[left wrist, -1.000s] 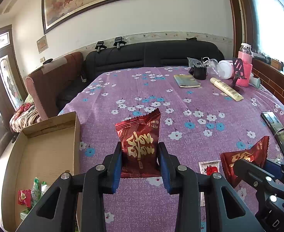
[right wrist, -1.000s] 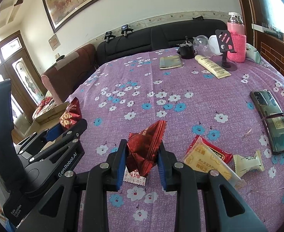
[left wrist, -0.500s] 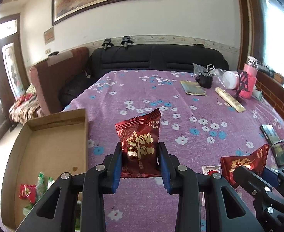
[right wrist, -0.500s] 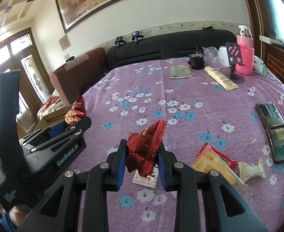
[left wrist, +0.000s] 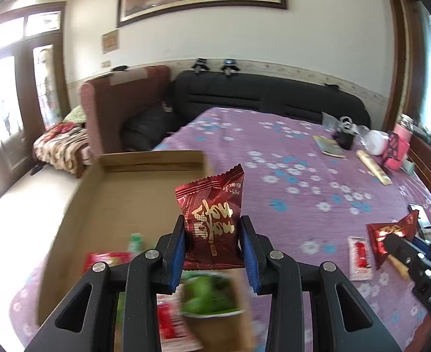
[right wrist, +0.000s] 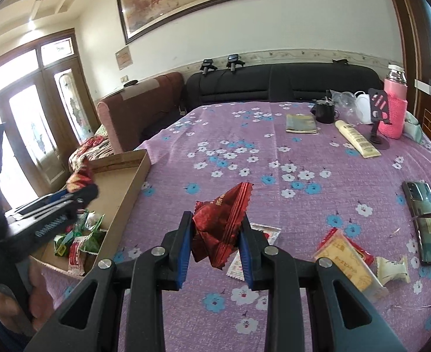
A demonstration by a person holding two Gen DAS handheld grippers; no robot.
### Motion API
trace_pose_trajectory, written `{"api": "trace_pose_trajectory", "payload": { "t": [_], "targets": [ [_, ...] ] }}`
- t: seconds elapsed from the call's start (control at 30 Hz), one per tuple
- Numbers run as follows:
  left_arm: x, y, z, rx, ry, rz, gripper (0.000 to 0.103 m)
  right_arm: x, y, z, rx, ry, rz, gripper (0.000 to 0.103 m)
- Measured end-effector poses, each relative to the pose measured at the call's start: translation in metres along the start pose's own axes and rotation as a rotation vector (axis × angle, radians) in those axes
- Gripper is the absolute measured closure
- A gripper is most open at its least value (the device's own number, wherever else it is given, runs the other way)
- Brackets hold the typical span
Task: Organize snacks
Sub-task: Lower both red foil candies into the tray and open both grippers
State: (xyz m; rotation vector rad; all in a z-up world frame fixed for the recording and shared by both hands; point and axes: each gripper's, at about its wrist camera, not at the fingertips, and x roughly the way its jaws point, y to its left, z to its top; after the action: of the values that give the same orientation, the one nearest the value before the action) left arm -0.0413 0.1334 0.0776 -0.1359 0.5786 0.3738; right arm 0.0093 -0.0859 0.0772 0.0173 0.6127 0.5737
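- One purple tablecloth printed with white and blue flowers [right wrist: 274, 152] covers the table that bears everything.
- One shallow brown cardboard box [left wrist: 98, 205] lies at the table's left edge; it holds a loose heap of green and red-and-white wrapped snacks [right wrist: 83, 240], too blurred to count or read.
- Two black two-finger grippers with blue pads: the left gripper [left wrist: 212, 242] hangs over the box, its fingers clamped on an upright dark red foil snack packet with gold lettering [left wrist: 212, 214]; the gold script cannot be read.
- The right gripper [right wrist: 217, 242] hangs above the cloth just right of the box, its fingers pinching a second, crumpled dark red foil snack packet [right wrist: 220, 228].
- On the left gripper's body the right wrist view shows white lettering, too blurred to read.
- One dark smartphone [right wrist: 425, 221] lies face up near the right edge.
- One flat yellow snack pack with a red border [right wrist: 347, 259] lies on the cloth right of the right gripper, one small cream wrapped sweet [right wrist: 391, 270] just beside it.
- One small white sachet with red print [right wrist: 253, 248] lies under the right gripper.
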Motion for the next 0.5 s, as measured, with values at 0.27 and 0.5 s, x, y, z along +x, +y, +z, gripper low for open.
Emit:
{"api": "trace_pose_trajectory", "payload": {
  "t": [0.27,0.5],
  "targets": [
    [-0.014,0.065,-0.019,-0.065,-0.018,0.109,0.066,0.002,0.032,0.000,-0.038,0.055,0.083,0.075],
    [-0.004,0.097,-0.033,-0.117,0.025,0.139,0.066,0.008,0.082,0.000,-0.087,0.123,0.203,0.075]
  ]
}}
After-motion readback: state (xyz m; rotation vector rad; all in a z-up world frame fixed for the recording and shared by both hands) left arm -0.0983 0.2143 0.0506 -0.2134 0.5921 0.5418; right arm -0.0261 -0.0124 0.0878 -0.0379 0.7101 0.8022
